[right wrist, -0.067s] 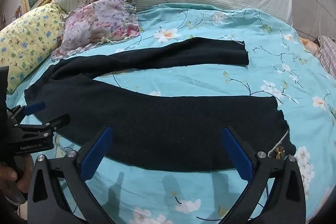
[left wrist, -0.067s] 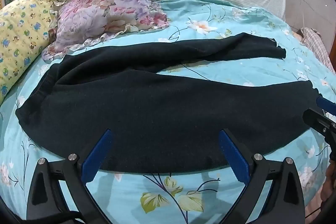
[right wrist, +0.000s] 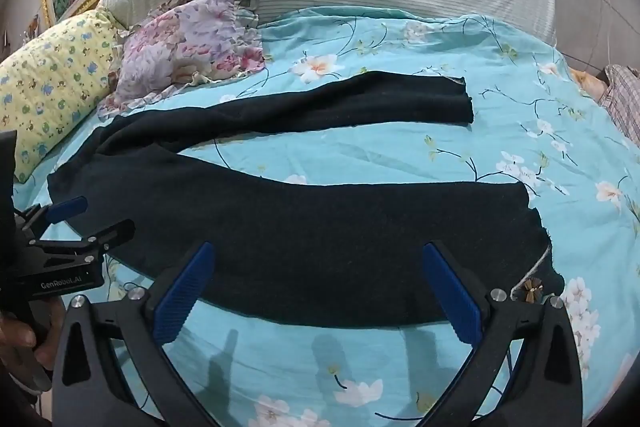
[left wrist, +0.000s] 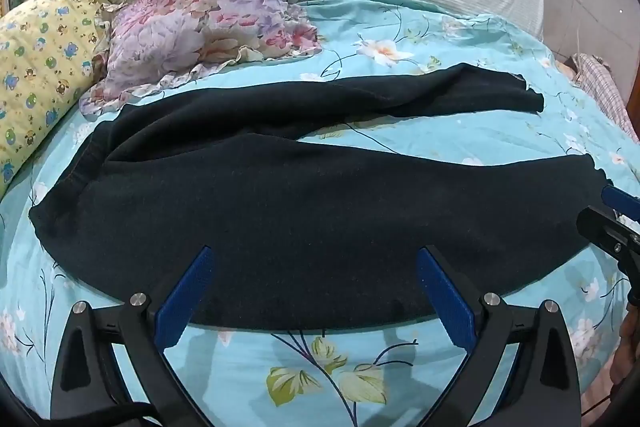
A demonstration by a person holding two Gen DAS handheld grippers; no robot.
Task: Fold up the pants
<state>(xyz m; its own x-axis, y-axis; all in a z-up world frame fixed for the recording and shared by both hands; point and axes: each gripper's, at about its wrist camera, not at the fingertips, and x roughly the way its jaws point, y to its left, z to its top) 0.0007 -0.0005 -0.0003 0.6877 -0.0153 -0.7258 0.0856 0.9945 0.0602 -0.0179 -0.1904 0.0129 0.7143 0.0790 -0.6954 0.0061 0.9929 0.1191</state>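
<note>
1. While both tools hang above the near side of the bed, the black knitted pants lie spread flat on the turquoise flower-printed bedsheet, waistband to the left and both legs running to the right, so the work looks to be at its very start, with no fold made yet.
2. Furthest left sits a yellow cartoon-print pillow, and just beside it a pink and lilac floral ruffled pillow; the waistband end of the pants lies near these two.
3. Next comes the left gripper, its blue-padded fingers spread wide with nothing between them, poised over the near edge of the seat and thigh area.
4. Moving right, the near leg stretches across the sheet, and the far leg lies apart from it, with a wedge of bare sheet between them.
5. Over the lower part of the near leg hangs the right gripper, also wide open and holding nothing; a small brown trinket on a pale cord rests at the hem by its right finger.
6. Judging from this layout, the next move calls for each tool to come down and pinch the near edge of the near leg, one by the hip and one by the hem.
7. Both would then need to carry that leg away from the person and lay it over the far leg, matching the edges, without dragging the sheet up.
</note>
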